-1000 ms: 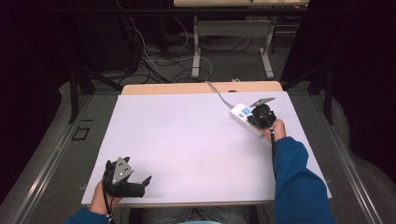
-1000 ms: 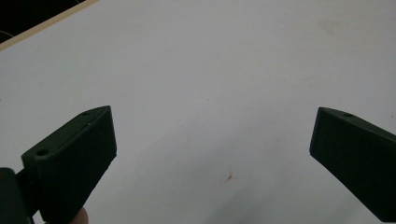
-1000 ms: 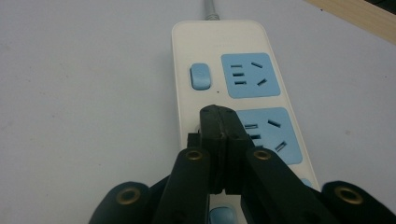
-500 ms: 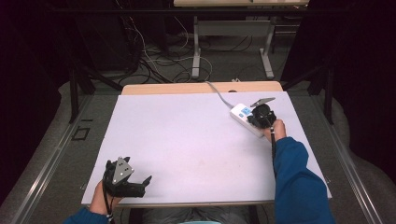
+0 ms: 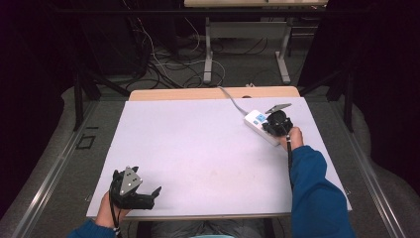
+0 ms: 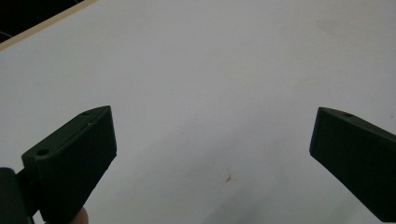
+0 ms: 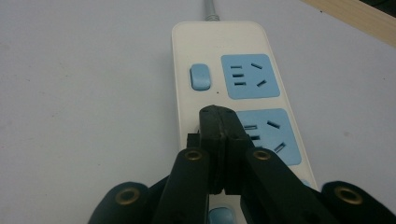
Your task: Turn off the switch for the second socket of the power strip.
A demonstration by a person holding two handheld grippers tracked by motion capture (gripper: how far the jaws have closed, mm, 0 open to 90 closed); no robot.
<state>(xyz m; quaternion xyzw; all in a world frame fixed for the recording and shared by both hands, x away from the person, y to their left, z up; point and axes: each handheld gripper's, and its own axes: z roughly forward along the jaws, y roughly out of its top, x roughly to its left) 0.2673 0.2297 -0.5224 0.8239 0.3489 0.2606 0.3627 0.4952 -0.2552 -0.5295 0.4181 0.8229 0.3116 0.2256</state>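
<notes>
Table (image 5: 198, 148): white top, wood strip along far edge, faint stains visible in left gripper view.

Power strip (image 5: 258, 125): white, lying flat on table near far right corner, set diagonally, grey cable (image 5: 232, 100) running off toward far edge. In right gripper view (image 7: 219, 60): blue socket faces, one blue rocker switch (image 7: 200, 77) beside far socket, second blue switch (image 7: 219, 217) partly hidden at bottom edge between linkage bars.

Right gripper (image 5: 277, 123): held by right hand (image 5: 293, 138), blue sleeve (image 5: 314, 198), parked over near end of power strip. In its own view (image 7: 218, 119): jaws pressed together, nothing between them, tips pointing down at strip body in the gap between the two switches, just beside second socket. Contact with strip surface: cannot tell, tips cover the spot.

Left gripper (image 5: 131, 188): held by left hand (image 5: 106, 213) at near left edge of table, well apart from power strip, pointing right across table. In its own view (image 6: 212, 149): jaws wide apart, nothing between them, bare tabletop ahead with small brown speck (image 6: 228, 178).
</notes>
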